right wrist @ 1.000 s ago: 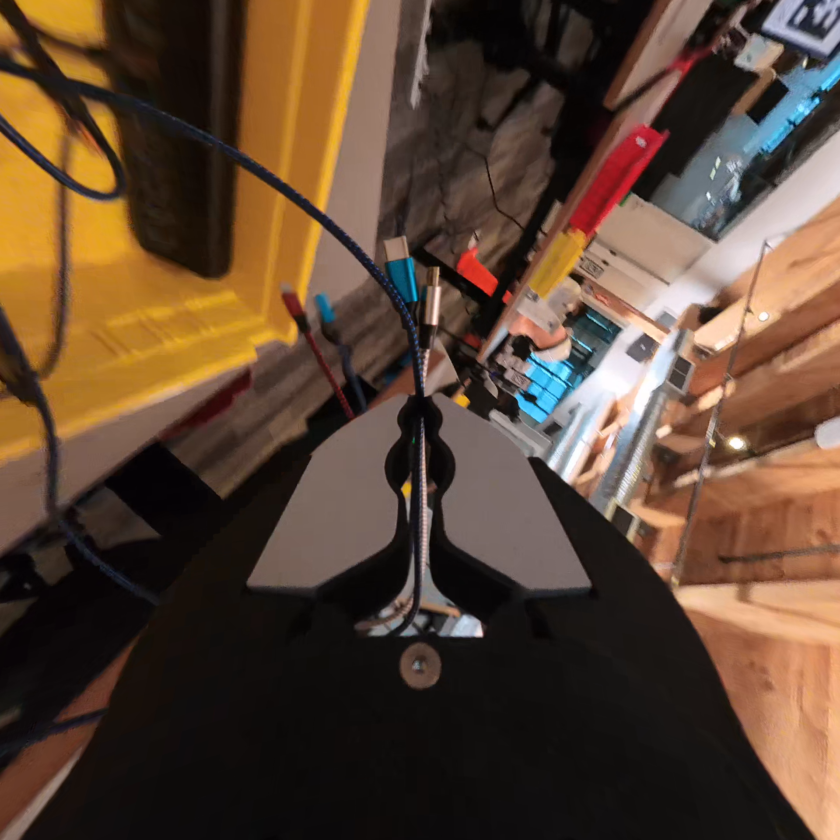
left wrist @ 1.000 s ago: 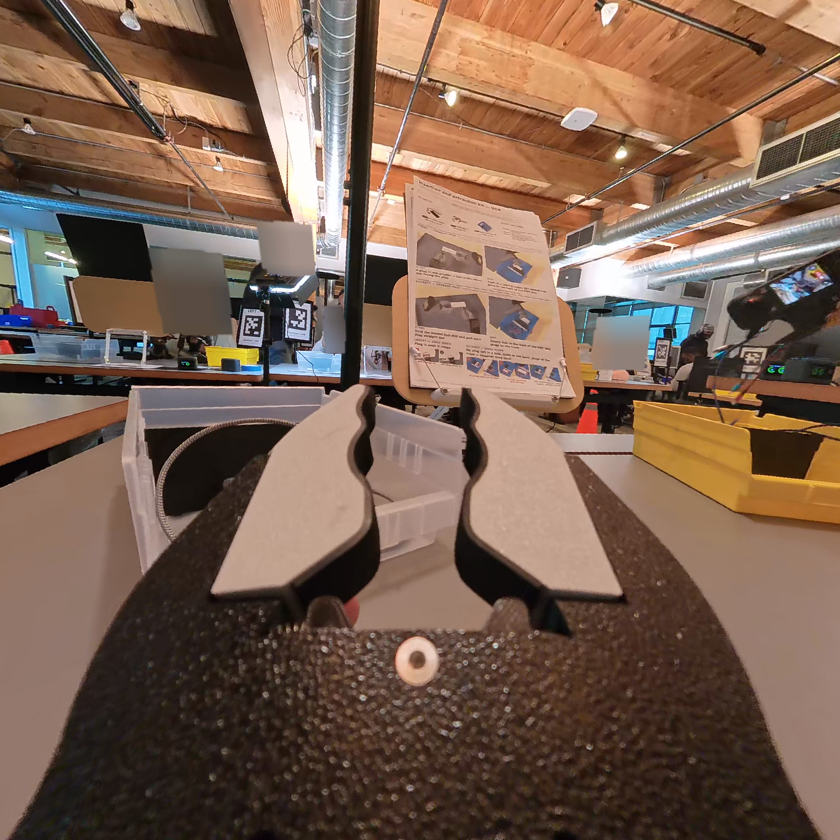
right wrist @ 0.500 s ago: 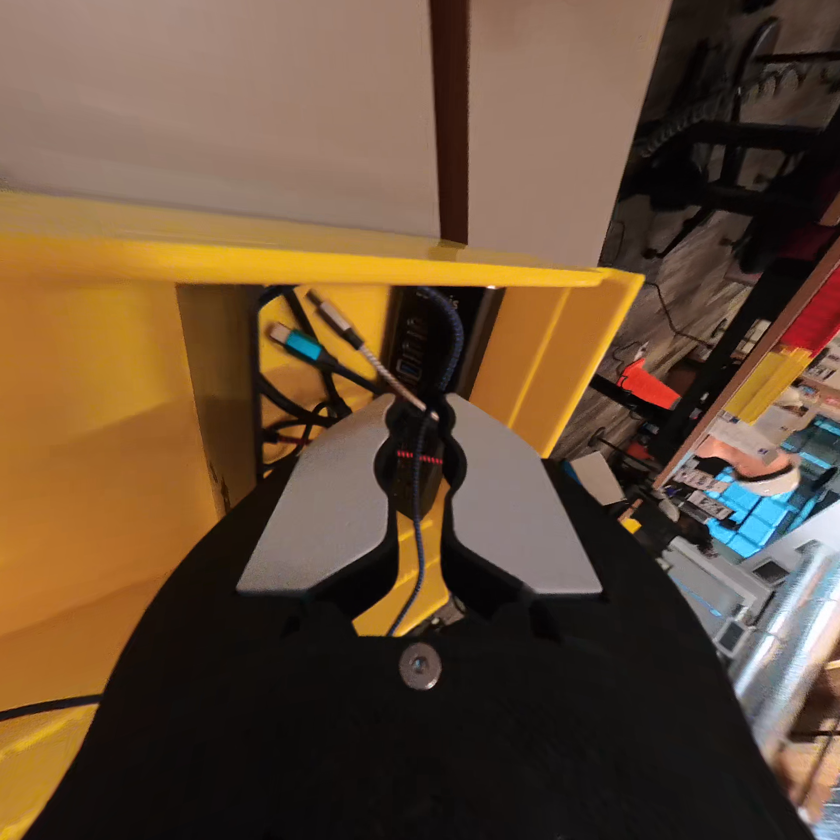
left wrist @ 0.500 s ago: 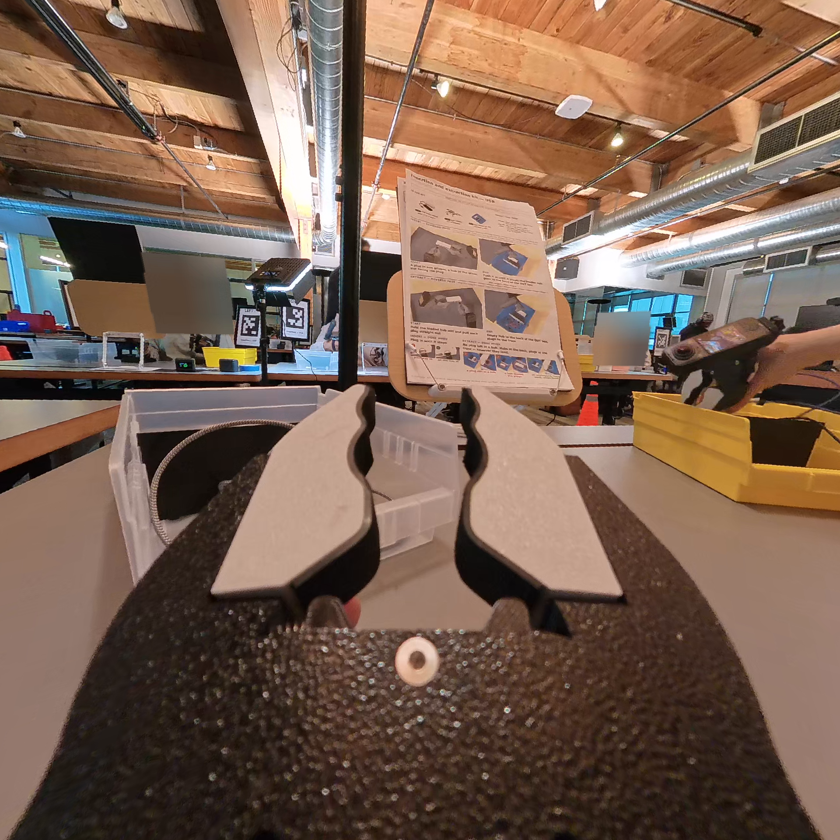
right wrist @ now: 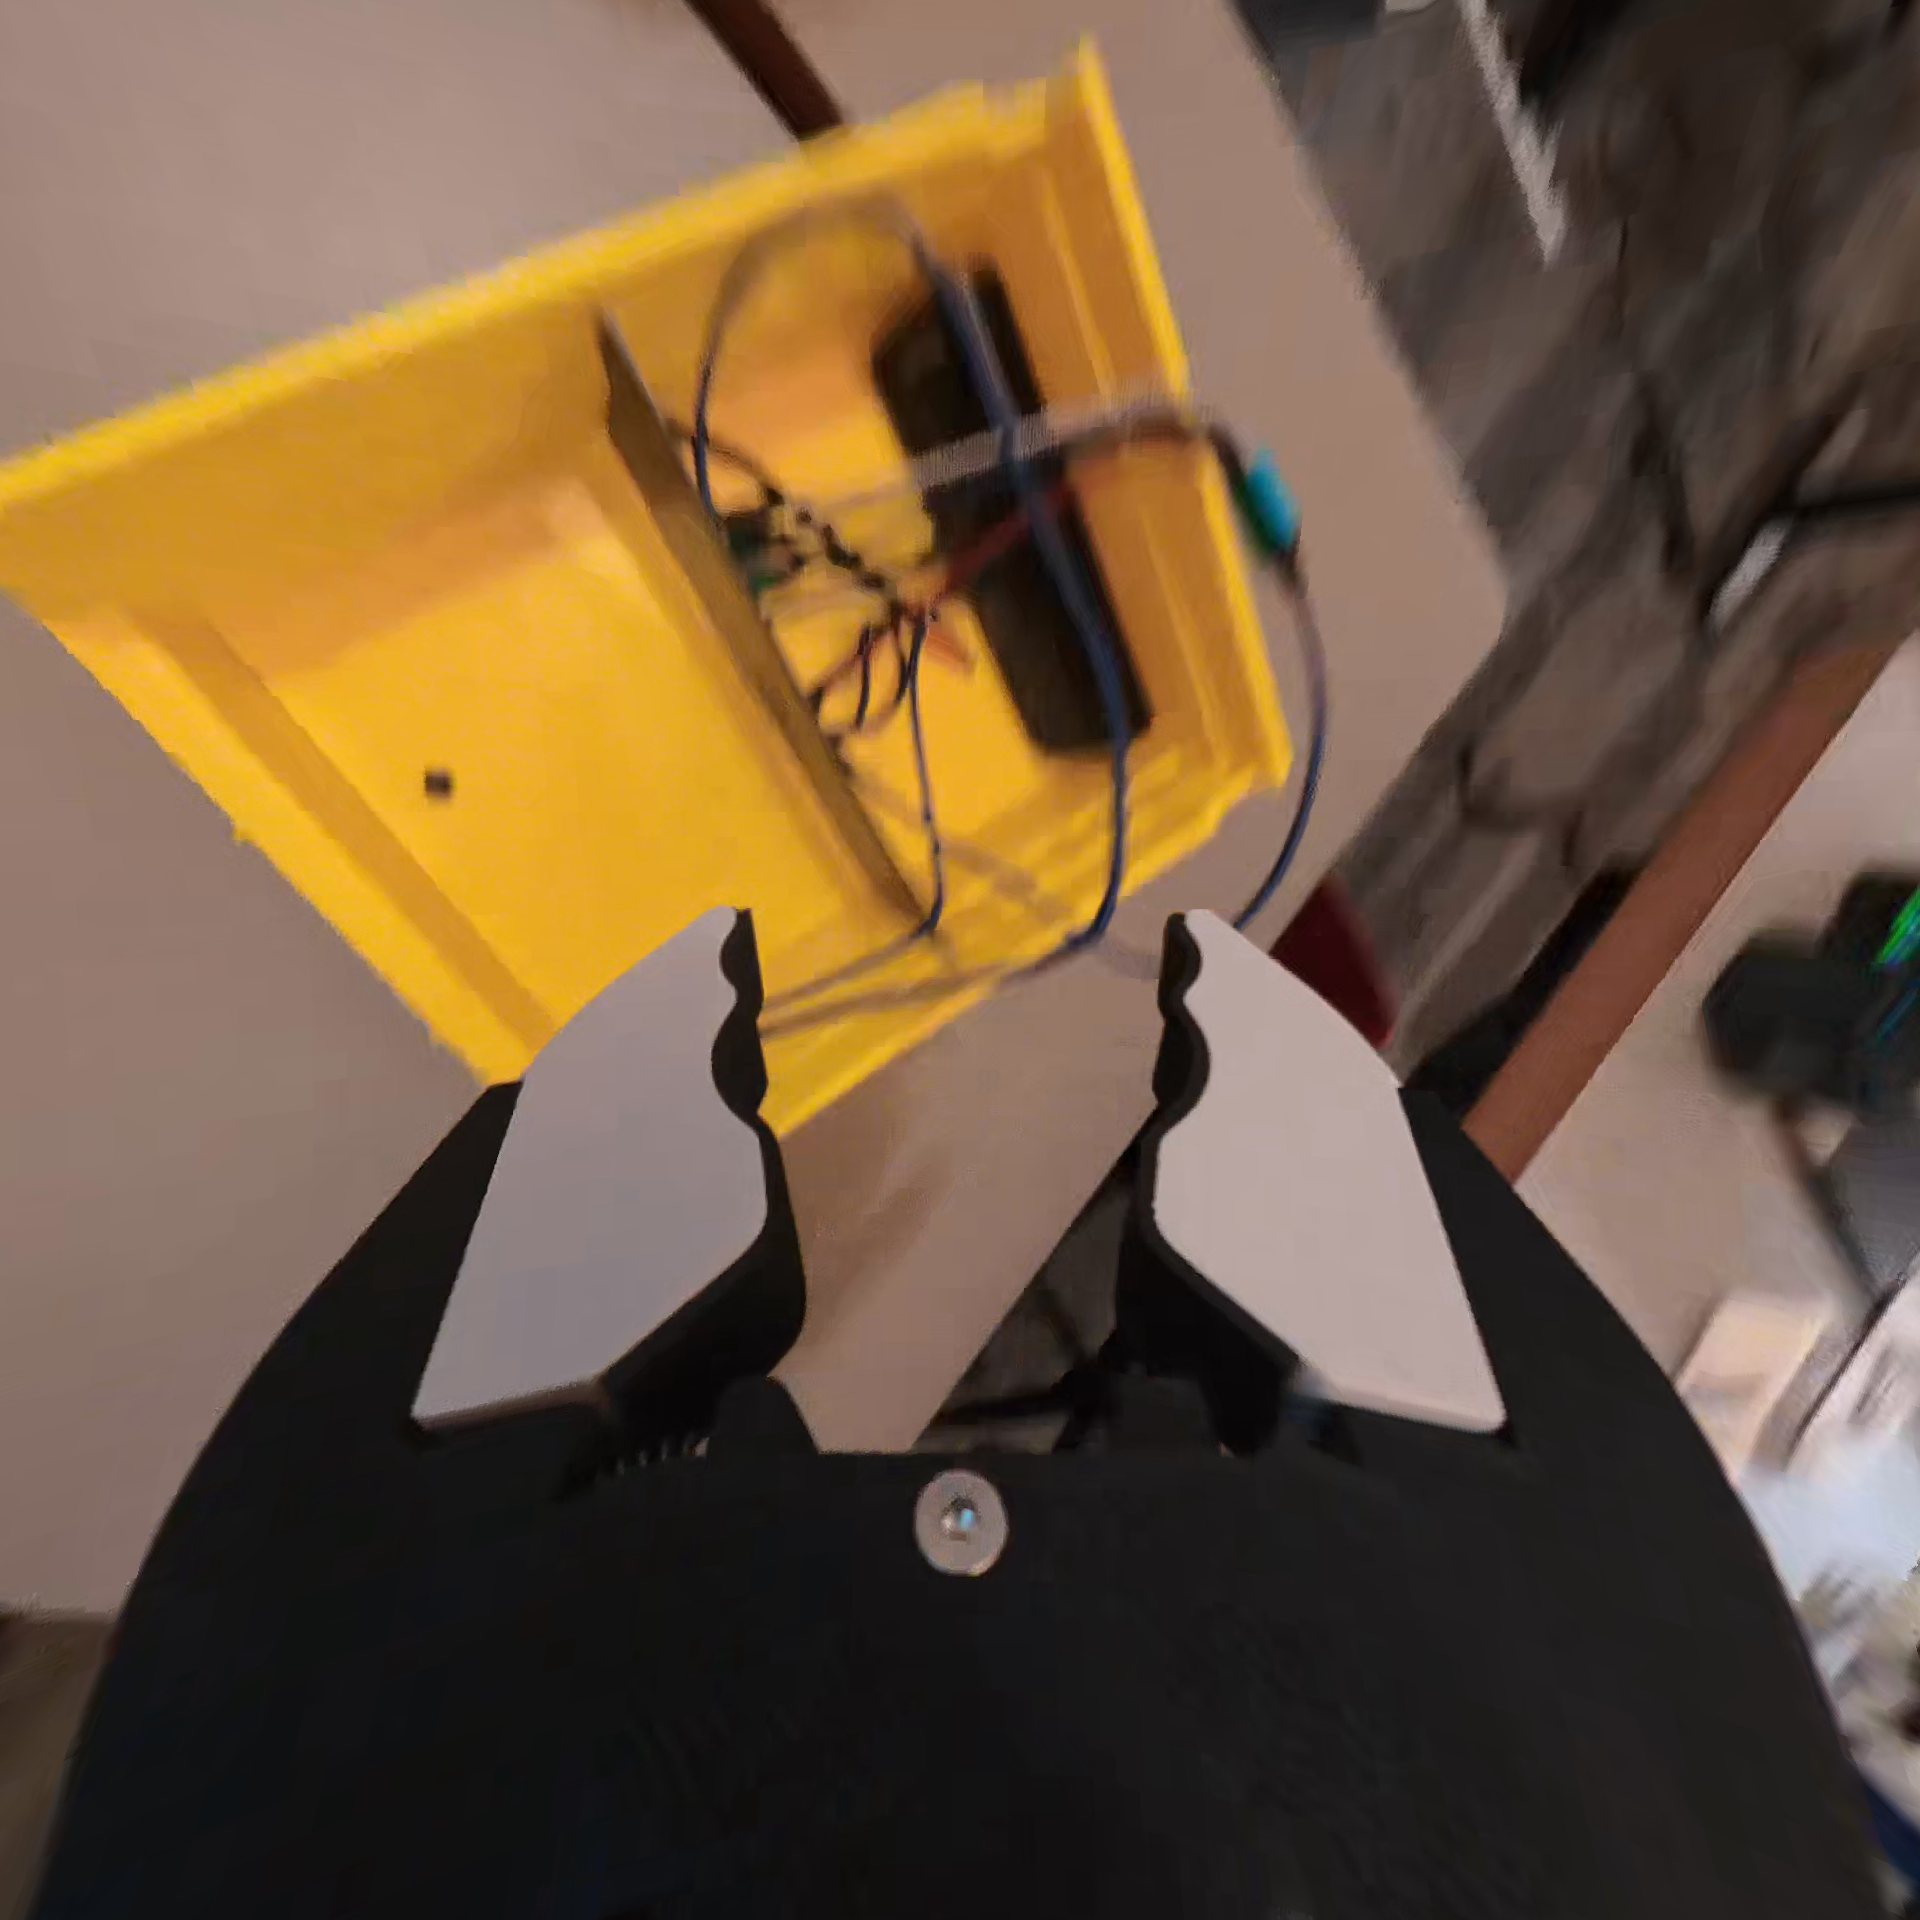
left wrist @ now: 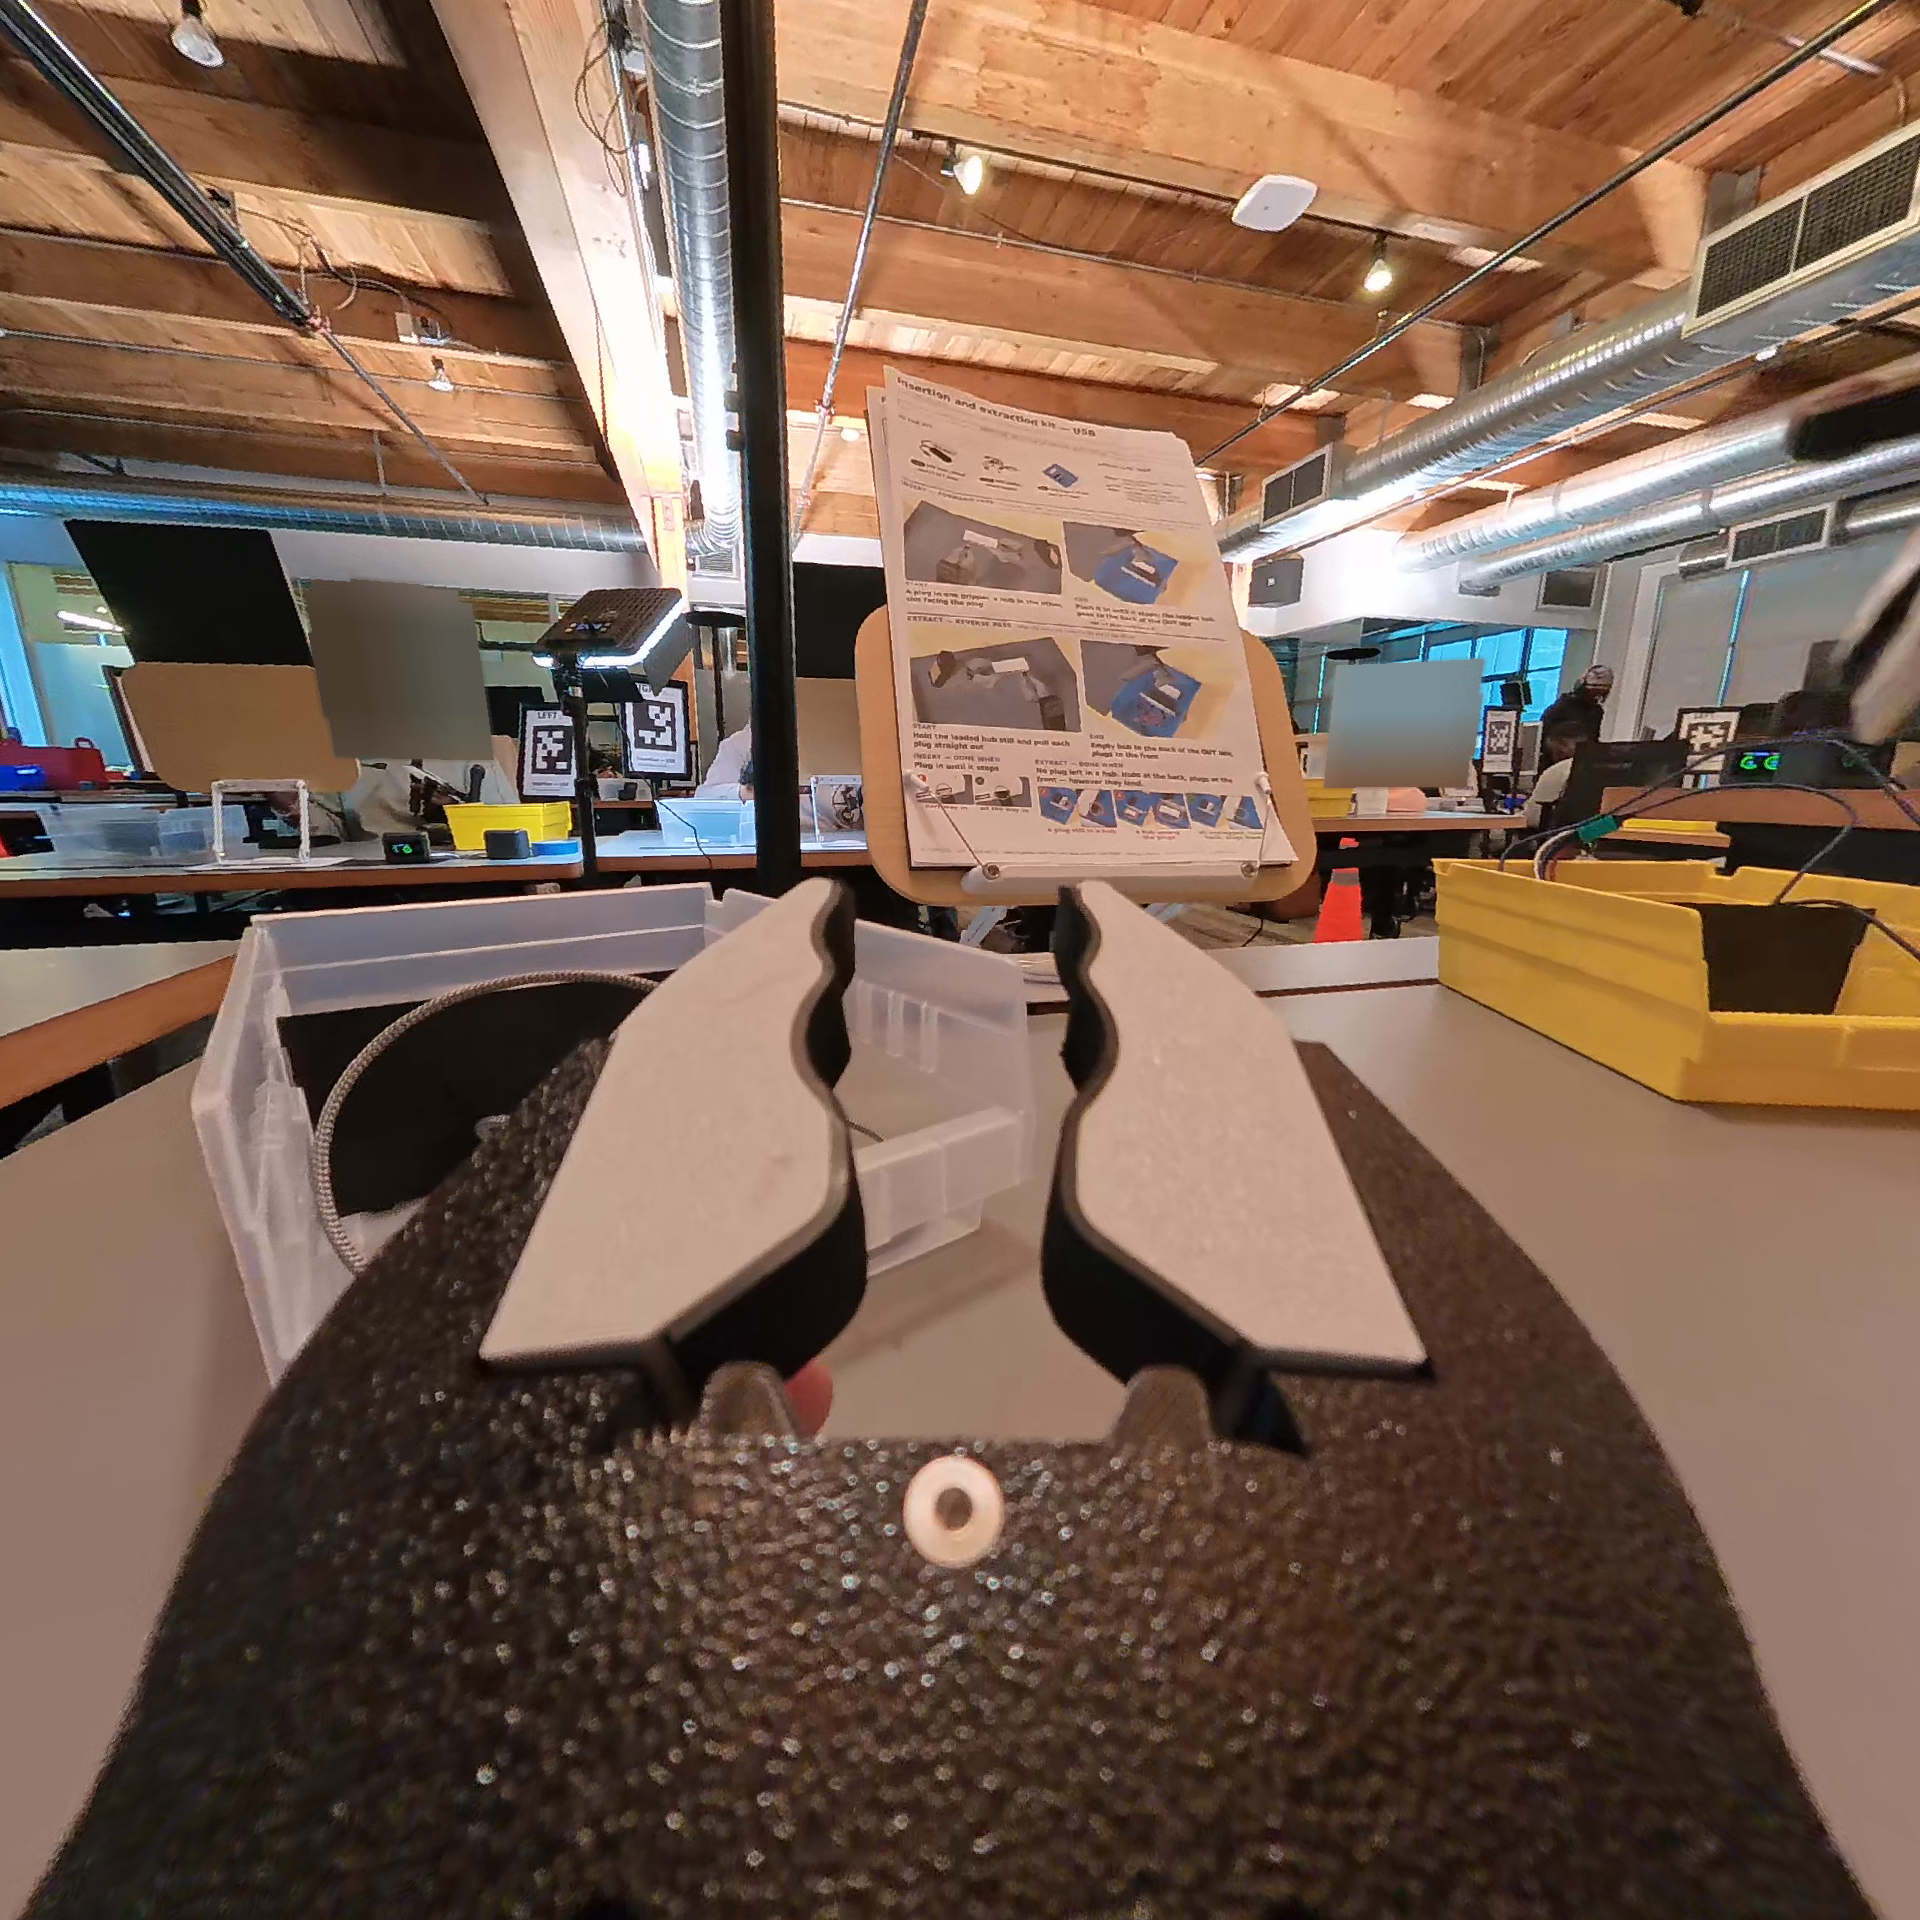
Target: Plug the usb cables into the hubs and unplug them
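My right gripper [right wrist: 956,925] is open and empty, high above a yellow bin [right wrist: 436,582] on the grey table. In the bin lie a black USB hub [right wrist: 1039,623] and a tangle of blue and braided cables [right wrist: 914,665]; one cable with a teal plug [right wrist: 1270,499] hangs over the bin's edge. The view is blurred. My left gripper [left wrist: 954,914] is open and empty, low over the table. Just beyond it stands a clear plastic bin [left wrist: 260,1091] holding a black hub [left wrist: 436,1101] and a braided cable [left wrist: 343,1070]. The yellow bin [left wrist: 1621,997] shows at the right.
An instruction sheet on a wooden stand [left wrist: 1070,665] and a black pole [left wrist: 767,447] stand behind the clear bin. The grey table [left wrist: 1621,1299] spreads between the two bins. The table's right edge [right wrist: 1455,727] drops to the floor. Other desks with gear lie beyond. My hands' fingertips stand some 60 cm from each other.
My right gripper let go of the cables, opened wide, and lifted up and back from the yellow bin. The cables now lie in the bin. My left gripper stayed about still.
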